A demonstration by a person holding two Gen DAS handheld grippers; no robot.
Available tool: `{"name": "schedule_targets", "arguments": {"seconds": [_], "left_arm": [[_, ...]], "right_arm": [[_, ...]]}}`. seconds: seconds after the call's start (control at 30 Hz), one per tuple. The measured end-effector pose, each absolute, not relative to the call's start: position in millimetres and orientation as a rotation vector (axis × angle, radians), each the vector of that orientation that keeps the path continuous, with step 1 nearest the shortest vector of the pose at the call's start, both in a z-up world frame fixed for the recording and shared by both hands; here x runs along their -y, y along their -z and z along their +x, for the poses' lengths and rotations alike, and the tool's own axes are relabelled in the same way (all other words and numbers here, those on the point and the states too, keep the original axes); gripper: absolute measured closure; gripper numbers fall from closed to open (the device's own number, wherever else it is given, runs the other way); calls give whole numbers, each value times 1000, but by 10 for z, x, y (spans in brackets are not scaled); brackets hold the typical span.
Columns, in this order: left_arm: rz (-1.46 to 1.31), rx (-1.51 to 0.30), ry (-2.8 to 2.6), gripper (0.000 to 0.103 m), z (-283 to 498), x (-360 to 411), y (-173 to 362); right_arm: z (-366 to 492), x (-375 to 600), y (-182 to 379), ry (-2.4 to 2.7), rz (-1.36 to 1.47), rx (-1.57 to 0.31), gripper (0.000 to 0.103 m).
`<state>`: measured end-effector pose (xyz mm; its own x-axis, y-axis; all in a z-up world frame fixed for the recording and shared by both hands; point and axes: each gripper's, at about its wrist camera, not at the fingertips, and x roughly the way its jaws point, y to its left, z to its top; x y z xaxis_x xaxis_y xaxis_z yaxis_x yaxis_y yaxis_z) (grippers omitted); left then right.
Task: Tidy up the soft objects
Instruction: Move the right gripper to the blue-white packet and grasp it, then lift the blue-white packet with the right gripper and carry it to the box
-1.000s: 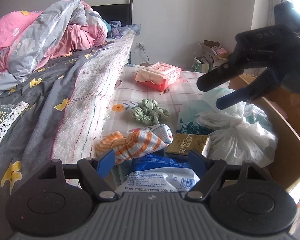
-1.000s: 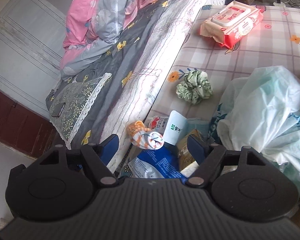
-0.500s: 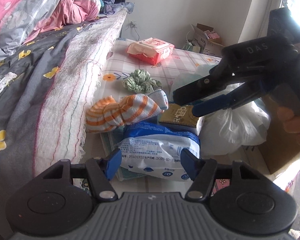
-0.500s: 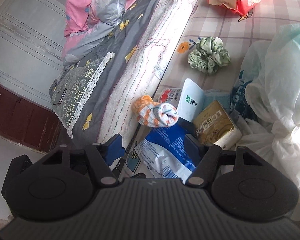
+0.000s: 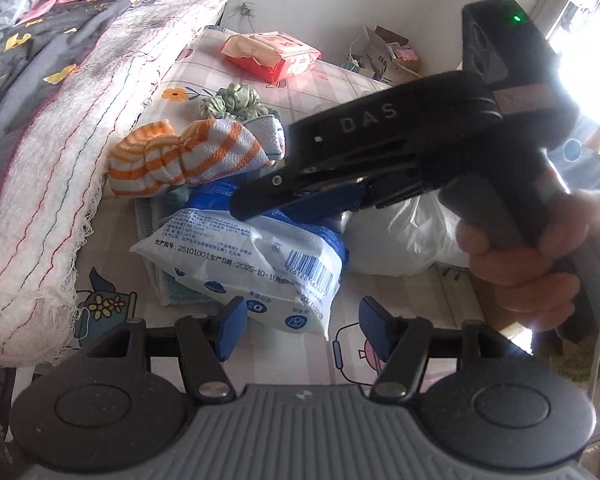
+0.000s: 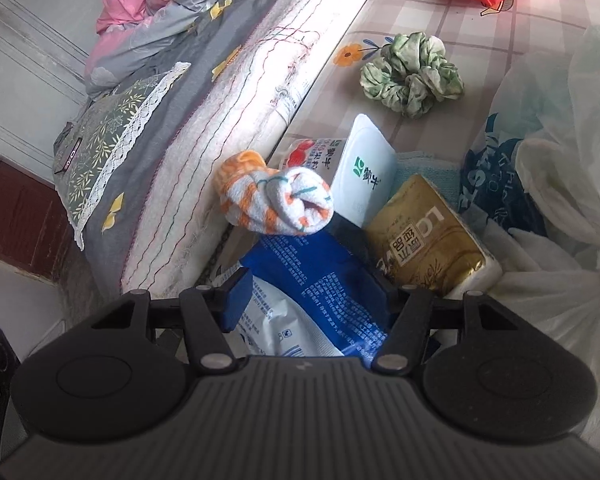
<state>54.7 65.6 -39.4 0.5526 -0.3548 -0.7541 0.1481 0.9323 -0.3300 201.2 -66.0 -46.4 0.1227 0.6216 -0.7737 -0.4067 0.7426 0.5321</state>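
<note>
A blue-and-white soft pack [image 5: 256,264] lies on a pile on the patterned floor mat [image 5: 300,92]; it also shows in the right wrist view [image 6: 312,300]. My right gripper [image 6: 312,300] is open with its jaws on either side of the pack's blue end; in the left wrist view it comes in from the right [image 5: 260,204]. My left gripper [image 5: 300,330] is open and empty just in front of the pack's near corner. An orange-striped rolled towel [image 5: 180,156] [image 6: 276,200] sits on the pile behind the pack. A green scrunchie [image 5: 236,100] [image 6: 412,72] lies farther back.
A gold tissue pack [image 6: 424,236] and a white pouch [image 6: 364,168] lie beside the towel. White plastic bags [image 6: 548,184] are at the right. A red wipes pack [image 5: 272,54] lies far back. The bed [image 5: 60,100] runs along the left.
Both grippers came down and closer to the pile. My right gripper moved from high above to straddle the blue-and-white pack; my left moved up to its near corner.
</note>
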Motion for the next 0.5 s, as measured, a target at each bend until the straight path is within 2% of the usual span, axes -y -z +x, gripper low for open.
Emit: {"name": "schedule_targets", "arguments": {"seconds": [0.13,0.23,0.4,0.5], "left_arm": [[-259,-963,281,29,490,-753,411],[-257,-974,262,29,503,-774,434],[-220,-978,237,31,561,-736,476],[-199,-983,215,35,598,-693,519]], "right_arm": [[1850,799,506,-792,304,-1313,43],[1715,879,554,-808,346,-1355,43],[1737,930,596,-754,358,-1303,43],[1779,920,664,-737,359,-1291,45]]}}
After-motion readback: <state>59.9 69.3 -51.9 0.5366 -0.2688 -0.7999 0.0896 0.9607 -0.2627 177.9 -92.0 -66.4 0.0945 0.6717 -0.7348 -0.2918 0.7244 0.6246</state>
